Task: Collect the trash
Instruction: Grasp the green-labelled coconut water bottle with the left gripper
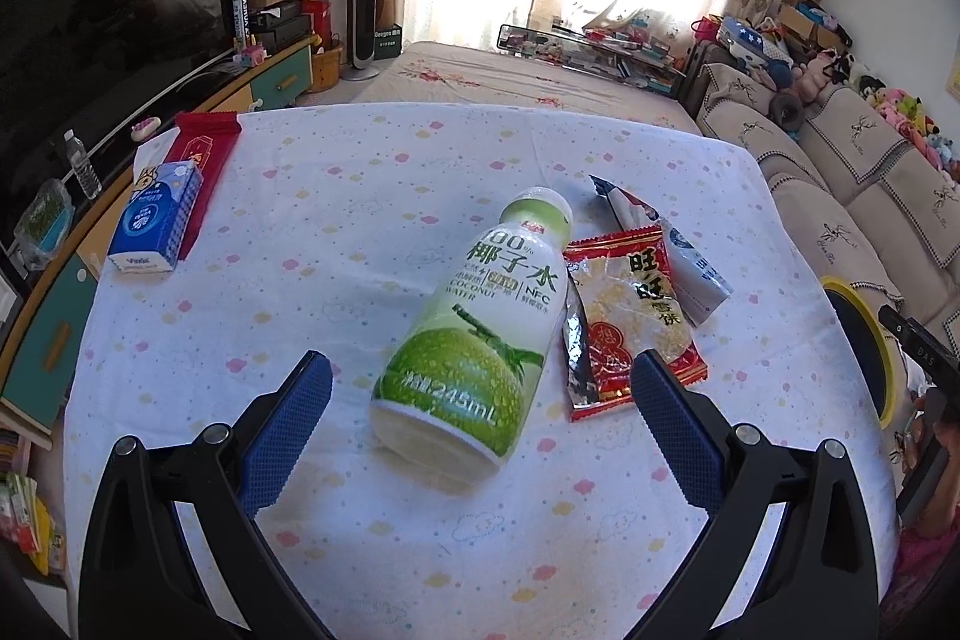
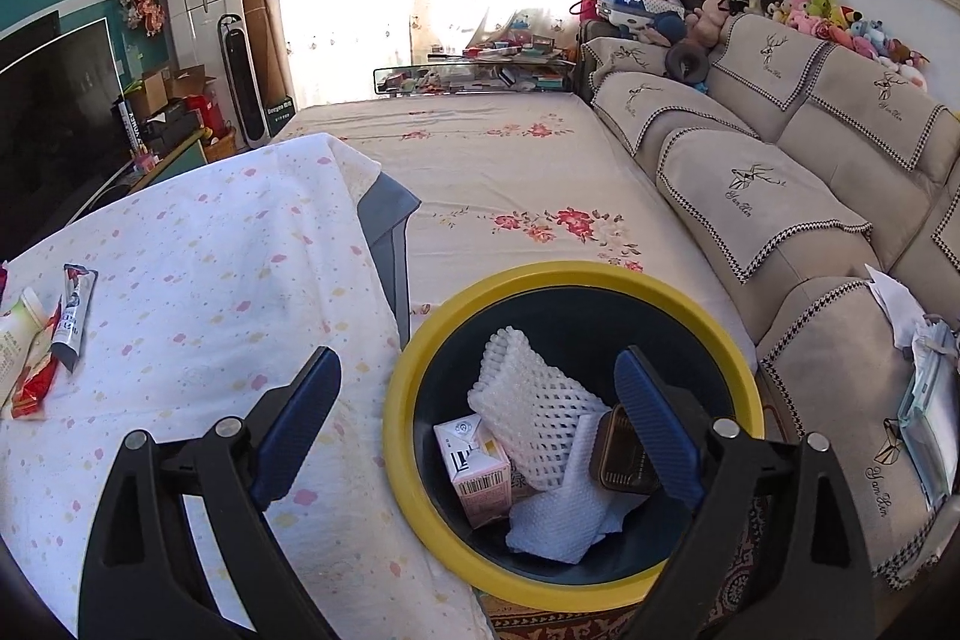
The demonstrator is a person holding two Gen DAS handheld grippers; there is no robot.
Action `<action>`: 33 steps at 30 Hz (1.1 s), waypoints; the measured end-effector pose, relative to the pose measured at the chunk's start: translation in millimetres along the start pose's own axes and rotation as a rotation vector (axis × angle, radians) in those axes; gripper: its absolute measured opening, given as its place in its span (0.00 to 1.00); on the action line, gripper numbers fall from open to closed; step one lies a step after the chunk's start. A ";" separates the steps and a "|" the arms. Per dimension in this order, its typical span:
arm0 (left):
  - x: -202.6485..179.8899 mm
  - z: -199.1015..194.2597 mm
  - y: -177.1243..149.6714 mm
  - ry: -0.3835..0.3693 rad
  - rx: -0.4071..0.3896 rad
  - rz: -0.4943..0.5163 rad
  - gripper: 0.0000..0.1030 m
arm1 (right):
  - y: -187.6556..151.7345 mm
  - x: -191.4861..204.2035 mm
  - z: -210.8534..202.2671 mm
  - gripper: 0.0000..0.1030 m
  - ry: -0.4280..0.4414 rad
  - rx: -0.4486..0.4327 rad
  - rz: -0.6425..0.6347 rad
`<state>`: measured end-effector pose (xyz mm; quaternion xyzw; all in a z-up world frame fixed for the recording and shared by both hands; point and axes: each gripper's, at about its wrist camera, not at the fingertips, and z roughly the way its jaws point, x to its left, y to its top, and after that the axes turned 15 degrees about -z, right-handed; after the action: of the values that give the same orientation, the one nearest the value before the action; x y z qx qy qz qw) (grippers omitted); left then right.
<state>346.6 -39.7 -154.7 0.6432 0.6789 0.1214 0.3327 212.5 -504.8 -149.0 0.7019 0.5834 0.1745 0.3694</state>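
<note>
A coconut water bottle [image 1: 474, 328] lies on its side on the white dotted tablecloth [image 1: 336, 196]. My left gripper [image 1: 480, 370] is open around the bottle's lower end, its pads apart from it. Right of the bottle lie a red snack wrapper [image 1: 636, 310] and a grey sachet [image 1: 690, 268]. My right gripper [image 2: 477, 370] hangs open above the yellow-rimmed trash bin [image 2: 396, 400], nothing between its fingers. Inside the bin are a white foam net [image 2: 528, 400], a small carton [image 2: 480, 466], a paper towel [image 2: 570, 508] and a brown tin [image 2: 624, 454].
A blue tissue pack [image 1: 159, 226] and a red packet [image 1: 204, 148] sit at the table's far left. A beige sofa [image 2: 780, 196] runs along the right. A floral-sheeted bed [image 2: 510, 172] lies beyond the table. A TV cabinet [image 1: 72, 304] stands on the left.
</note>
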 end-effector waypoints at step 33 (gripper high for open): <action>-17.0 46.1 18.2 0.073 0.151 0.085 0.49 | -2.0 -1.6 -4.9 0.85 0.030 -0.021 -0.005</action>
<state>388.2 -65.5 -173.5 0.6899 0.6698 0.1073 0.2527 207.4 -504.7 -146.8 0.6937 0.5889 0.1900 0.3685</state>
